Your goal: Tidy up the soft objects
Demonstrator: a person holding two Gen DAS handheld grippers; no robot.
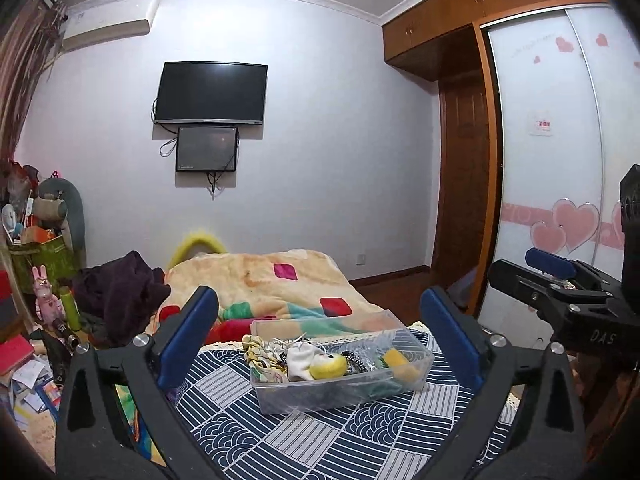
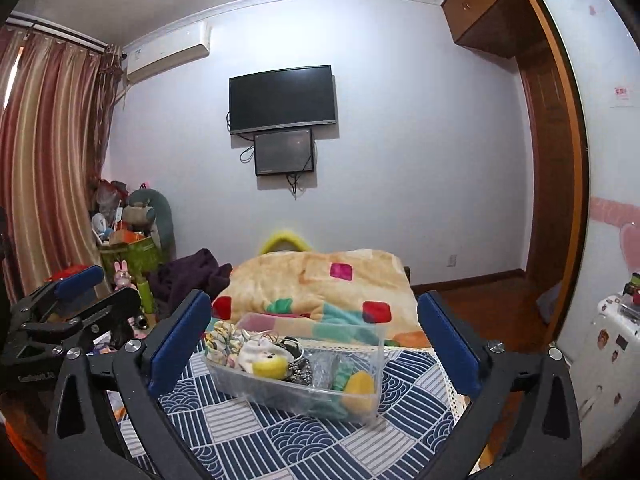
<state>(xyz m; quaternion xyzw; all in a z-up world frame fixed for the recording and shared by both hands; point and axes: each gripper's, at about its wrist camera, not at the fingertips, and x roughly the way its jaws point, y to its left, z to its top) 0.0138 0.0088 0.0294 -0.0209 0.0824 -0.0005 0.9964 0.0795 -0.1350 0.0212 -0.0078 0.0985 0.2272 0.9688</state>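
A clear plastic box (image 1: 425, 354) (image 2: 374, 364) stands on a blue-and-white patterned cloth (image 1: 332, 436) (image 2: 288, 436). It holds several soft items: a white plush (image 1: 304, 360) (image 2: 256, 350), a yellow pom-pom (image 1: 330, 366) (image 2: 270, 366), a patterned scrunchie (image 1: 260, 354) (image 2: 220, 342), a yellow sponge-like piece (image 1: 402, 364) (image 2: 360, 388). My left gripper (image 1: 320, 332) is open and empty, above and before the box; it shows at the left in the right wrist view (image 2: 86, 300). My right gripper (image 2: 316, 328) is open and empty, framing the box; it shows at the right in the left wrist view (image 1: 552, 276).
A blanket (image 1: 280, 280) (image 2: 320, 280) with colored squares lies behind the box. Dark clothes (image 1: 120, 292) (image 2: 188, 276) and clutter with toys (image 1: 44, 232) (image 2: 132, 236) sit at the left. A wardrobe (image 1: 560, 140) stands at the right. A TV (image 1: 211, 92) hangs on the wall.
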